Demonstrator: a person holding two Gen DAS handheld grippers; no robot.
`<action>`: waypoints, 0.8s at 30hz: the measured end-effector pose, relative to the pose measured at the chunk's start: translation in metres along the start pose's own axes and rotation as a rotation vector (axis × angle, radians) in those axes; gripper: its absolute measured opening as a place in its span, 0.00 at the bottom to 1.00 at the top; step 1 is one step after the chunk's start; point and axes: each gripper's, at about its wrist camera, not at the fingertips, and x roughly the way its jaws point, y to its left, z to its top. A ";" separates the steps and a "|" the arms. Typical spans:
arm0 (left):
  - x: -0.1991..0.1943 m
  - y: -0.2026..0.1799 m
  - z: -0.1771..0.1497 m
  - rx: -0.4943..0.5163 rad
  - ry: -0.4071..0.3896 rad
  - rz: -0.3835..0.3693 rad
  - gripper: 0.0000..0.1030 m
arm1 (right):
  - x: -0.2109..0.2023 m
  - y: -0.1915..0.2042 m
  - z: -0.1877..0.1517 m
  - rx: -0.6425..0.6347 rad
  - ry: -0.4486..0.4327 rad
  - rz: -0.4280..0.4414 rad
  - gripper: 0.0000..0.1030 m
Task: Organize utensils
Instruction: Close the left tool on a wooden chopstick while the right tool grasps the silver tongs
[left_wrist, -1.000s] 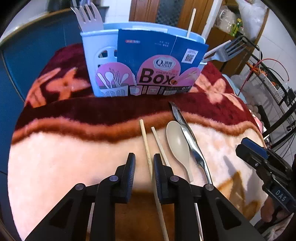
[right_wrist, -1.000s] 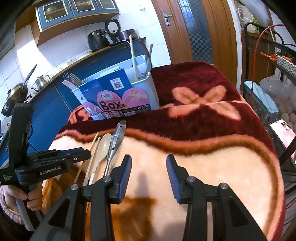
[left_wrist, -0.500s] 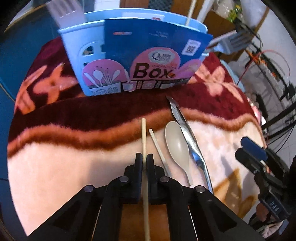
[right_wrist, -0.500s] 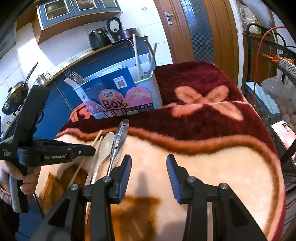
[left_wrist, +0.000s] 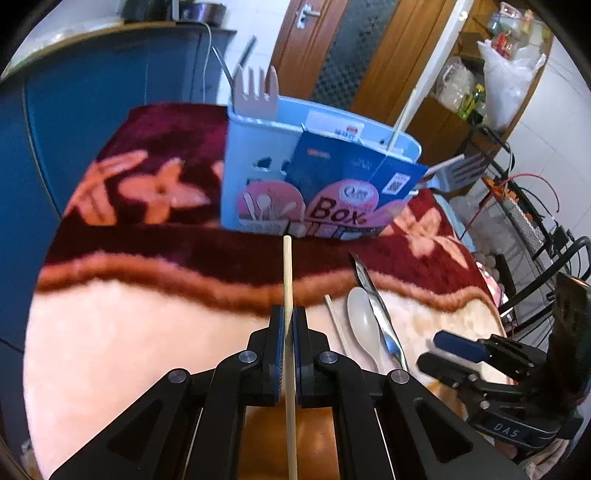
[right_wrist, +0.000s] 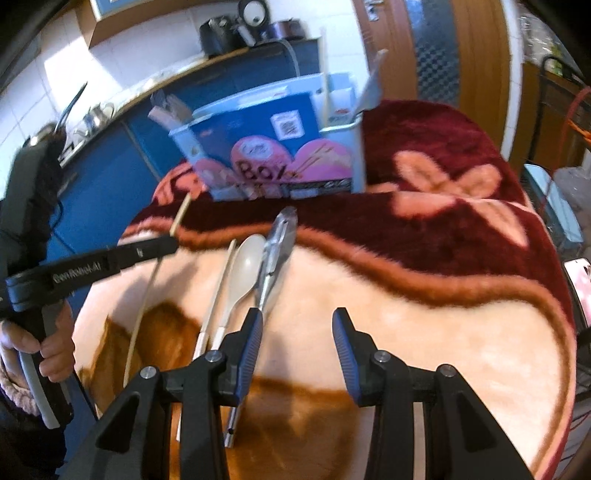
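My left gripper (left_wrist: 288, 317) is shut on a wooden chopstick (left_wrist: 287, 273) and holds it lifted above the blanket, tip pointing at the light blue utensil box (left_wrist: 258, 177). The held chopstick also shows in the right wrist view (right_wrist: 147, 291). A second chopstick (left_wrist: 334, 325), a beige spoon (left_wrist: 364, 325) and a metal utensil (left_wrist: 373, 295) lie side by side on the blanket. My right gripper (right_wrist: 297, 332) is open and empty, just behind the lying utensils (right_wrist: 251, 266). The box (right_wrist: 269, 147) holds forks and a chopstick.
A plush red, pink and cream blanket (left_wrist: 129, 332) covers the table. A blue cabinet (left_wrist: 92, 92) stands behind on the left. A wire rack (left_wrist: 535, 229) stands at the right. A wooden door (right_wrist: 443, 48) is behind the box.
My left gripper has closed on one chopstick and lifted it off the blanket toward the box. My right gripper has stayed open and moved a little closer to the lying utensils.
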 end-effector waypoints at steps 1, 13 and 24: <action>-0.003 0.002 0.000 0.000 -0.015 -0.001 0.04 | 0.002 0.003 0.001 -0.010 0.018 0.001 0.41; -0.012 0.006 -0.001 -0.029 -0.076 -0.044 0.04 | 0.031 0.020 0.021 -0.098 0.153 -0.068 0.41; -0.019 0.007 0.003 -0.027 -0.115 -0.042 0.04 | 0.053 0.020 0.053 -0.115 0.226 -0.067 0.42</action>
